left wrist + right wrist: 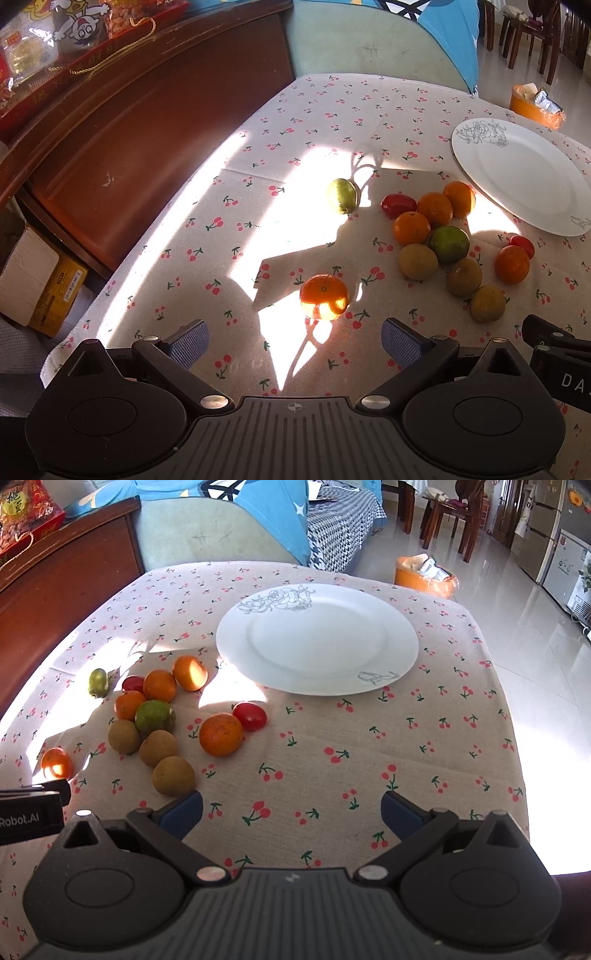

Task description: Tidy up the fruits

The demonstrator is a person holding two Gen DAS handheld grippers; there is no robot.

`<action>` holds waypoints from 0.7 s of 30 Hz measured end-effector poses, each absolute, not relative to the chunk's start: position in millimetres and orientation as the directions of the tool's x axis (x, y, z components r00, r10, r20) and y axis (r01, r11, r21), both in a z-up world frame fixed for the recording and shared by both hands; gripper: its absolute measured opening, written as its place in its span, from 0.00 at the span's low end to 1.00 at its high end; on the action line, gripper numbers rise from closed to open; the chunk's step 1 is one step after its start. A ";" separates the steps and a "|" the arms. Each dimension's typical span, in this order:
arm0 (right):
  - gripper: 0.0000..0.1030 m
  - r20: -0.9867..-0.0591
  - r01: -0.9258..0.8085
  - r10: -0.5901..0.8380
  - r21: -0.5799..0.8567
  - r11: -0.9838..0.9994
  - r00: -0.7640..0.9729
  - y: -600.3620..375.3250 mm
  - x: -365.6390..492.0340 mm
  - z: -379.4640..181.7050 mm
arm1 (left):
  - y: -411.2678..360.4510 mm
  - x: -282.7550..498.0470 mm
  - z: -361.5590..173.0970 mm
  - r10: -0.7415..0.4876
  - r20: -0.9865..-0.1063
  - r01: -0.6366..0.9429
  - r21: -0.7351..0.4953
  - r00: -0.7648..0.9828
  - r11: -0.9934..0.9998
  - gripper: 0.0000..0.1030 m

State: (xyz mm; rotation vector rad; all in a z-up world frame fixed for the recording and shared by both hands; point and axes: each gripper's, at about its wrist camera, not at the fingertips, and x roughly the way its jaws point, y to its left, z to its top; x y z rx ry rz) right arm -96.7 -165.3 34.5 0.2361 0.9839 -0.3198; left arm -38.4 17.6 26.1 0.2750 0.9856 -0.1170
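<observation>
While sunlight cuts across the cherry-print tablecloth (332,746), both tongs hang over the table's near edge with nothing in them. The left gripper (294,341) has its jaws spread wide, blue pads (188,341) apart, and a lone orange (324,302) sits on the cloth just ahead of the gap, untouched. The right gripper (291,814) is released too, its fingers splayed over bare cloth, with a brown round fruit (173,776) just beyond its left finger. The white plate (402,642), line-drawn flowers on its rim, lies toward the table's far right corner and carries no fruit. Left of the plate, around the middle of the table, the main cluster huddles: three oranges (159,685), a small red tomato (133,683), a green citrus (154,716) and three brown fruits touching or just beside one another. A bigger orange (221,734) and a second red tomato (250,716) sit together between that cluster and the plate's near rim. A pale green fruit (341,195) lies by itself nearer the table's left edge. An orange bin (424,578) stands on the floor beyond the far edge.
</observation>
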 end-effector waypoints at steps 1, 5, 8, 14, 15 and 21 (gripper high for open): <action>0.99 -0.844 0.371 -0.158 0.051 0.927 0.513 -165.7 -96.9 34.8 | 17.3 -38.7 26.3 0.026 -0.834 0.221 0.176 0.550 0.959 0.98; 0.99 -0.845 0.380 -0.156 0.060 0.923 0.512 -168.5 -95.7 35.3 | 15.8 -38.4 25.9 0.017 -0.837 0.225 0.166 0.547 0.960 0.98; 0.99 -0.845 0.386 -0.158 0.062 0.920 0.511 -168.7 -95.9 34.8 | 14.7 -38.1 24.5 0.013 -0.839 0.229 0.164 0.544 0.960 0.98; 0.98 -0.849 0.394 -0.157 0.064 0.917 0.504 -169.2 -95.4 32.9 | 14.1 -36.7 24.1 0.001 -0.841 0.236 0.153 0.541 0.960 0.98; 0.98 -0.850 0.394 -0.157 0.064 0.917 0.503 -169.1 -95.3 32.4 | 13.6 -36.9 24.1 -0.001 -0.841 0.238 0.152 0.541 0.959 0.98; 0.98 -0.850 0.398 -0.158 0.065 0.915 0.502 -169.1 -95.0 31.5 | 14.2 -36.1 22.6 0.001 -0.842 0.234 0.151 0.539 0.960 0.98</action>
